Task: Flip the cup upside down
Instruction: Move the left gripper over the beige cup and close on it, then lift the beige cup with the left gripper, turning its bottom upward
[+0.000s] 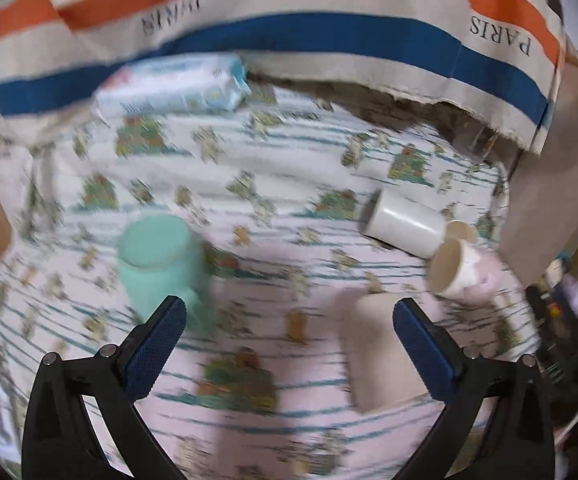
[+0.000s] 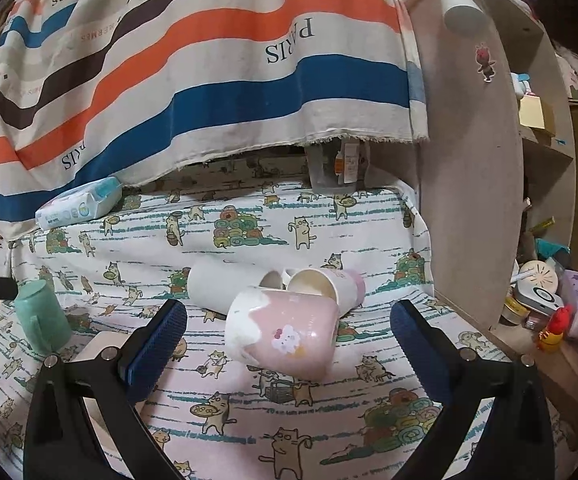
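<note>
Both jaws are spread wide with nothing pinched. A pink cup (image 2: 285, 334) is seen tilted on the cat-print sheet (image 2: 249, 432) between the right gripper (image 2: 289, 334) fingers. The left gripper (image 1: 289, 338) is held above a beige cup (image 1: 377, 356). 2 white cups (image 2: 213, 286) are lain behind; a green cup (image 1: 157, 264) is stood inverted at left.

Three cups (image 2: 281, 332) lying clustered mid-bedsheet (image 2: 249, 420), upturned mug (image 2: 43, 316) far left, wipes pack (image 2: 79, 204) behind
</note>
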Demonstrator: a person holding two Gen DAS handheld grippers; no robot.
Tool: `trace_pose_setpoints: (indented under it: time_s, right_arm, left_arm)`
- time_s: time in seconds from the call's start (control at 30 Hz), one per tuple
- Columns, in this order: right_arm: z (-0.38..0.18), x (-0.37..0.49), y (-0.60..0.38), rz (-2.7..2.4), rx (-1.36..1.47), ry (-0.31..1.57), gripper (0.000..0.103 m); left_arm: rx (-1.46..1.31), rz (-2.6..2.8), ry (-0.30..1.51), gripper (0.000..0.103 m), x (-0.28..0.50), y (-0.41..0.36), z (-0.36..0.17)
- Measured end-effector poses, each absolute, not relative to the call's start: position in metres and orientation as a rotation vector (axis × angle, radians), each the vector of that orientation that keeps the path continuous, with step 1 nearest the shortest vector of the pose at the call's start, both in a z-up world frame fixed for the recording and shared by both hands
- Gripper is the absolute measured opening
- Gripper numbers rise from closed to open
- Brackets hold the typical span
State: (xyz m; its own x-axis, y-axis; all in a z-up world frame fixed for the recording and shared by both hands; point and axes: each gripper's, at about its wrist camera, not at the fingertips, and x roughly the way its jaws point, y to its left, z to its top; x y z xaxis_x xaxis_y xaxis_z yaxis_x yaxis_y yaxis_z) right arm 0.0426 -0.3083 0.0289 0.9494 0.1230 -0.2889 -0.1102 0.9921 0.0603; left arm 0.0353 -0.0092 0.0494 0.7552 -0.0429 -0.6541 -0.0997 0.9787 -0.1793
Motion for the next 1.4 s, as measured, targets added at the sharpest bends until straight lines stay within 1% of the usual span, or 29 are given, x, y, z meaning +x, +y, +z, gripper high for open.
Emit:
trace_pose_setpoints:
  time_s: [0.17, 0.23, 0.3, 0.37, 0.57, 0.73, 0.87, 1.13, 1.2, 1.4]
  right_arm:
    - [0.028, 0.041, -0.309, 0.109, 0.041, 0.297, 0.103]
    - [0.027, 0.041, -0.308, 0.103, 0.035, 0.301, 0.103]
    - [0.024, 0.04, -0.304, 0.092, 0.012, 0.303, 0.103]
    - [0.023, 0.041, -0.3, 0.085, -0.017, 0.309, 0.103]
    - [0.022, 0.045, -0.298, 0.088, -0.025, 0.327, 0.102]
    - [0.022, 0.045, -0.298, 0.075, -0.027, 0.327, 0.102]
    - [0.022, 0.046, -0.299, 0.066, -0.023, 0.329, 0.102]
    - [0.021, 0.047, -0.3, 0.072, -0.019, 0.336, 0.102]
    - [0.021, 0.046, -0.3, 0.074, -0.02, 0.332, 0.102]
    - [0.021, 0.048, -0.301, 0.072, -0.009, 0.347, 0.102]
  left_arm:
    - [-0.222, 0.021, 0.81, 0.102, 0.059, -0.028, 0.052]
    - [-0.223, 0.03, 0.854, 0.099, 0.07, -0.033, 0.048]
    - [-0.226, 0.048, 0.918, 0.088, 0.08, -0.037, 0.042]
    - [-0.252, 0.036, 0.959, 0.084, 0.087, -0.041, 0.035]
    - [-0.357, -0.023, 1.03, 0.084, 0.106, -0.056, 0.023]
    - [-0.278, -0.006, 1.066, 0.084, 0.119, -0.084, 0.016]
    - [-0.256, 0.002, 1.132, 0.083, 0.131, -0.096, 0.001]
    - [-0.244, 0.078, 1.179, 0.075, 0.149, -0.097, -0.011]
    - [-0.276, 0.091, 1.198, 0.067, 0.151, -0.094, -0.017]
    - [-0.315, 0.068, 1.213, 0.067, 0.152, -0.092, -0.021]
